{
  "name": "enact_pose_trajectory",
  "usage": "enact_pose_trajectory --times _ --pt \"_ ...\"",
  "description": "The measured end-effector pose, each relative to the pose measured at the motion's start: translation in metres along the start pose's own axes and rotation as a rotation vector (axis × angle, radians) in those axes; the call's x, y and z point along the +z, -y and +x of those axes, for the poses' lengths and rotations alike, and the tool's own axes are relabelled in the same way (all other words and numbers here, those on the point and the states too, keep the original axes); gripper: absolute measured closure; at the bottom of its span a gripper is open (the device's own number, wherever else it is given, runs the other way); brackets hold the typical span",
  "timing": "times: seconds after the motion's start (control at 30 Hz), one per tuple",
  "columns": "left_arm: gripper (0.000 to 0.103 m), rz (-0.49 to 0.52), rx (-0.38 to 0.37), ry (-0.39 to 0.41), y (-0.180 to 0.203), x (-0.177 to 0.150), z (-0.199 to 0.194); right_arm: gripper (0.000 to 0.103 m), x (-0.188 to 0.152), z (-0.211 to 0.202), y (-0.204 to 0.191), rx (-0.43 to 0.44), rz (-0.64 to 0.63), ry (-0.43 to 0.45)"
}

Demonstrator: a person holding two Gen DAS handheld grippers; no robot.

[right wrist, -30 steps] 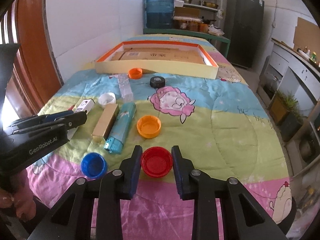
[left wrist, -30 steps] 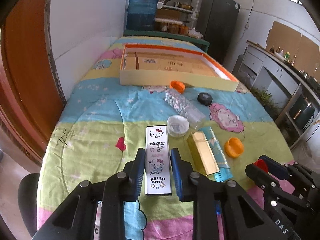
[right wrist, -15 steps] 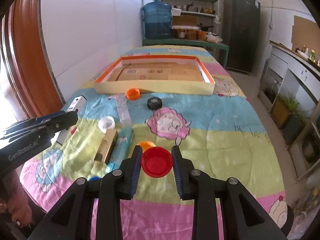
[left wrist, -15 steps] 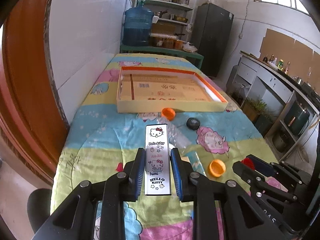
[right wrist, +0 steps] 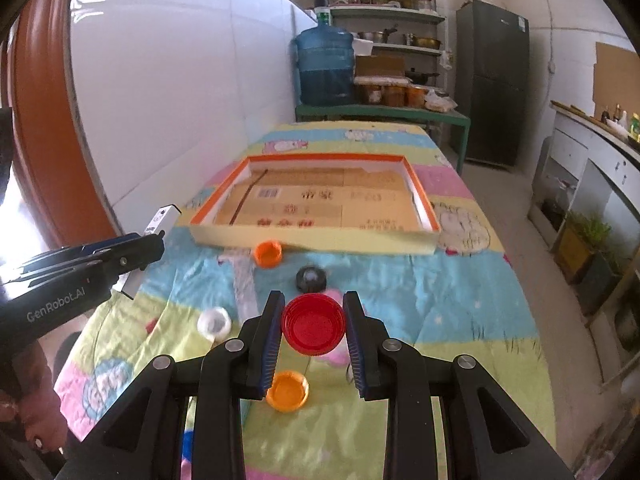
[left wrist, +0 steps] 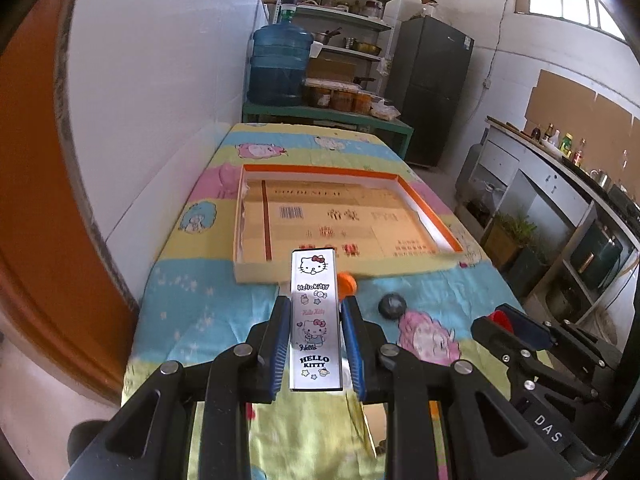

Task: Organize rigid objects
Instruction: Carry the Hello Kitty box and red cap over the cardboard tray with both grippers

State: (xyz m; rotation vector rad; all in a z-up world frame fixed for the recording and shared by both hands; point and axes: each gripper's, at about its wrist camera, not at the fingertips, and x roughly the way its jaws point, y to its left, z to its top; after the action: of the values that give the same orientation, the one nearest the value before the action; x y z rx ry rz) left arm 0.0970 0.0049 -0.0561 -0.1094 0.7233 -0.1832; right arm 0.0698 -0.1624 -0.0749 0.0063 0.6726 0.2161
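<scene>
My left gripper (left wrist: 314,320) is shut on a white Hello Kitty box (left wrist: 315,320) and holds it in the air over the patterned bed cover. My right gripper (right wrist: 314,322) is shut on a red bottle cap (right wrist: 313,323), also lifted off the cover. Ahead lies a shallow cardboard tray with an orange rim (left wrist: 420,268) (right wrist: 312,242). In the right wrist view the left gripper (right wrist: 154,242) shows at the left with the box end (right wrist: 162,218) sticking out. The right gripper (left wrist: 502,322) with the red cap (left wrist: 500,316) shows at the right of the left wrist view.
On the cover lie two orange caps (right wrist: 268,253) (right wrist: 287,391), a black cap (right wrist: 311,278), a white cap (right wrist: 215,321) and a clear bottle (right wrist: 244,284). A wall runs along the left. A water jug (right wrist: 325,66), shelves and a fridge (right wrist: 492,88) stand beyond the bed.
Both grippers have risen off the cover with the box and the red cap and moved toward the tray, which now sits closer and more in the centre of both views.
</scene>
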Motion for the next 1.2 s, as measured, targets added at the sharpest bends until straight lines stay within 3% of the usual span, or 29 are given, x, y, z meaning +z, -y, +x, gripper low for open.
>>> enact_pose_trajectory --times 0.17,0.7,1.2 --pt "0.076 -0.001 0.004 -0.005 -0.002 0.022 0.015 0.072 0.023 0.016 0.012 0.038 0.006 -0.002" --pt "0.077 0.009 0.034 -0.062 -0.010 0.079 0.088 0.072 0.087 0.083 0.035 0.048 -0.040 0.000" --pt "0.076 0.011 0.073 -0.113 -0.014 0.091 0.140 0.072 0.111 0.154 0.042 0.073 -0.054 -0.059"
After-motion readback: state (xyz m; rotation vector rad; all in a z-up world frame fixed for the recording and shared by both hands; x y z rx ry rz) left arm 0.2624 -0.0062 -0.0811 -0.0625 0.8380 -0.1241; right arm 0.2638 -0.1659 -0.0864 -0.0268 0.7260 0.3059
